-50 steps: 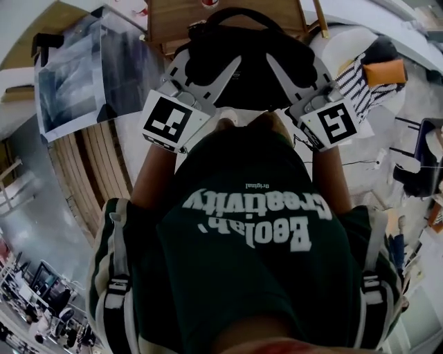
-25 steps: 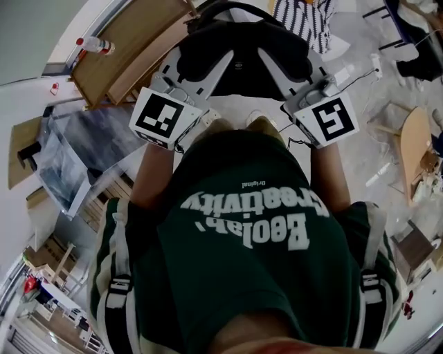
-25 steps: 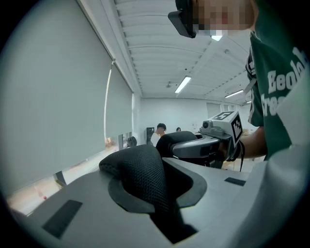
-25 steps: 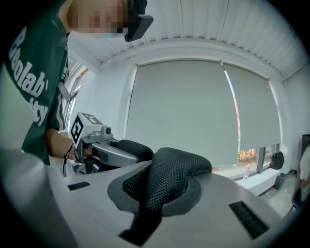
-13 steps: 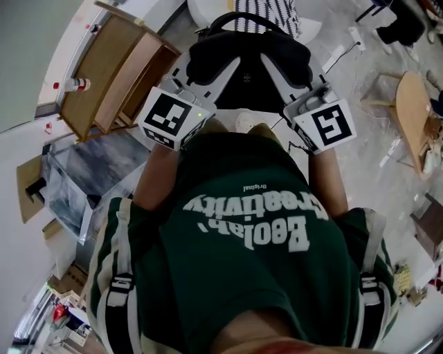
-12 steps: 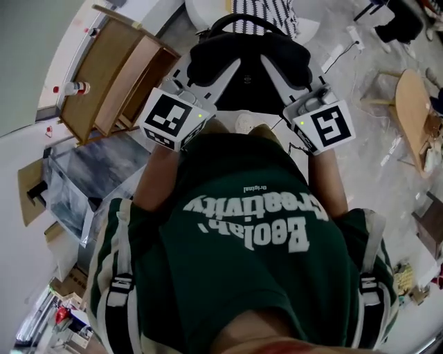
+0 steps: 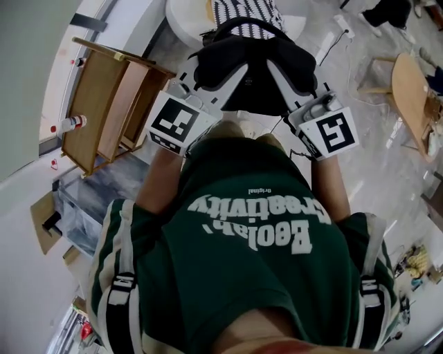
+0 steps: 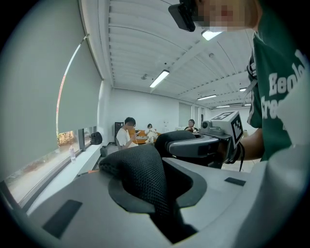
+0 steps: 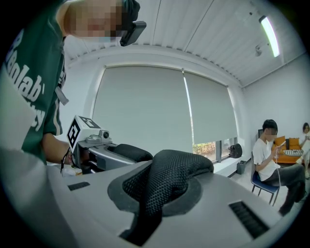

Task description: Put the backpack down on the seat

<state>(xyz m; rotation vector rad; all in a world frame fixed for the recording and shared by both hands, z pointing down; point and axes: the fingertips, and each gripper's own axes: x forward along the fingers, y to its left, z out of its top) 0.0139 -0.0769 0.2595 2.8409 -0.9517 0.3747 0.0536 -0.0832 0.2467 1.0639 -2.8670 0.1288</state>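
Note:
A black backpack (image 7: 246, 72) hangs in front of the person's green shirt, held up by its two mesh shoulder straps. My left gripper (image 7: 206, 69) is shut on the left strap (image 8: 140, 169), which bulges up between its grey jaws. My right gripper (image 7: 294, 69) is shut on the right strap (image 9: 169, 179) in the same way. Each gripper view also shows the other gripper, the right gripper (image 8: 203, 145) and the left gripper (image 9: 104, 150), level with its own. Just beyond the backpack stands a white round seat (image 7: 183, 17) with a striped cloth (image 7: 242, 10) on it.
A wooden shelf unit (image 7: 111, 104) with a bottle (image 7: 69, 124) stands at the left. At the right is a round wooden stool (image 7: 408, 90), and a cable (image 7: 332, 41) runs over the pale floor. Seated people (image 9: 269, 155) are far off by the windows.
The person has turned with the backpack. The wooden shelf has slid to the left and the white seat with the striped cloth has come to lie straight beyond the backpack. Both grips are unchanged.

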